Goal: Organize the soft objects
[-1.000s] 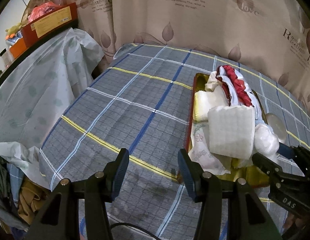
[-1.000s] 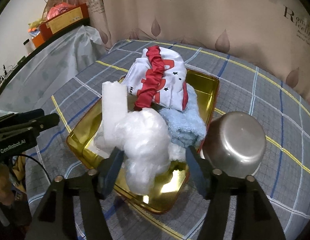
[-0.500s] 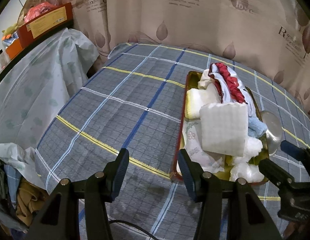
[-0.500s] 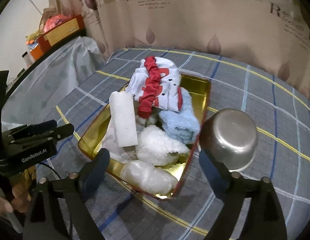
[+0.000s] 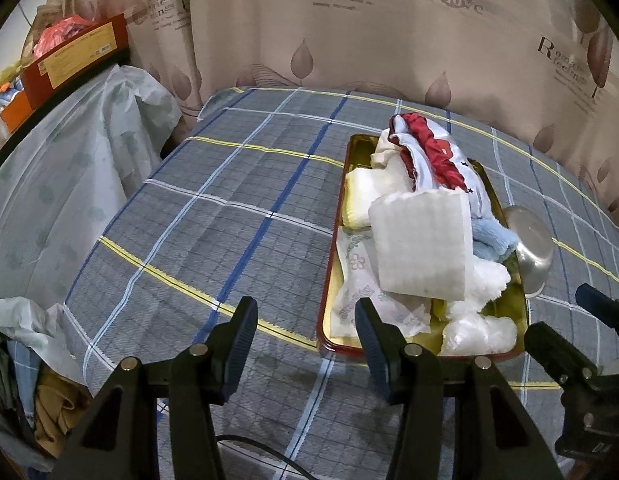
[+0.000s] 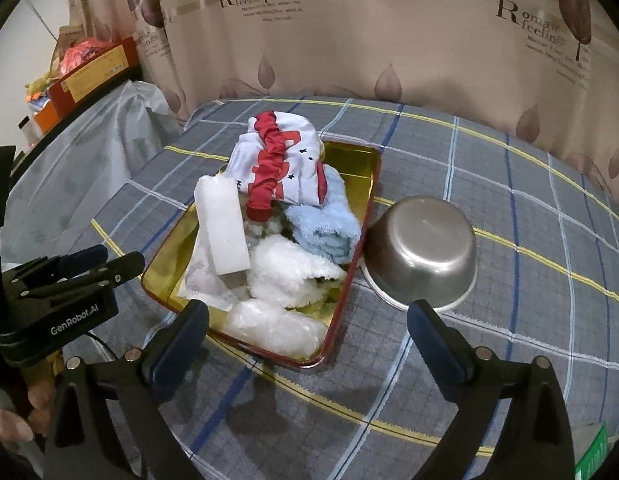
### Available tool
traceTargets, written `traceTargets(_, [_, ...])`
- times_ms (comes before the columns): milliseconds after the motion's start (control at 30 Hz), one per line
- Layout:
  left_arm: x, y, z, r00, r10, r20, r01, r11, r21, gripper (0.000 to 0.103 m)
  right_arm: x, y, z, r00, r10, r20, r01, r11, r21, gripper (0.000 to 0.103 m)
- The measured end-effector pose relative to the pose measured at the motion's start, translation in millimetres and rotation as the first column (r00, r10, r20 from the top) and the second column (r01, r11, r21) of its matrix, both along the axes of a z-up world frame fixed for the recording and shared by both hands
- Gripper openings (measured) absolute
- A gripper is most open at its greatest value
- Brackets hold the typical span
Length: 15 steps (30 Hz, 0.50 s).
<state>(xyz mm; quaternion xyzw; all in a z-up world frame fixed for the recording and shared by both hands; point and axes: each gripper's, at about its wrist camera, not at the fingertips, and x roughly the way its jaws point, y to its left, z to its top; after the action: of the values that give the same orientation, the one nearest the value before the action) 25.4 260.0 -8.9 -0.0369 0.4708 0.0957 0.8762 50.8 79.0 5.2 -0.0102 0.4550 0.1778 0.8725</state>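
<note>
Both grippers [image 5: 305, 332] [image 6: 307, 336] empty, jaws apart, right's just widening, near tray's [image 6: 337, 332] front edge.

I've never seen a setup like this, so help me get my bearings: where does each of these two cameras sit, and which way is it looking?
Left wrist view: on the left gripper, looking forward and down over the plaid cloth; its own open fingers show, with the right gripper at the right edge.
Right wrist view: on the right gripper, aimed down at the gold tray and steel bowl; its wide-open fingers, the left gripper and a hand show.
Shared: tray, bowl, cloth, leaf-print curtain.
</note>
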Motion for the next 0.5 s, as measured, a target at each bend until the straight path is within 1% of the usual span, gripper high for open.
traceTargets(133, [-0.8,-1.1,0.2,1.0,-0.006,0.0,0.006,1.0,-0.003,0.052,-1.6,0.8,-0.8,1.0,0.01,-0.006,-0.01,1.0,-0.009,0.101])
traceTargets(500, [0.2,-2.5,-2.1,1.0,-0.01,-0.004,0.01,1.0,-0.004,0.052,-3.2,3.2,-3.8,1.0,0.024,-0.017,-0.024,1.0,-0.016,0.102])
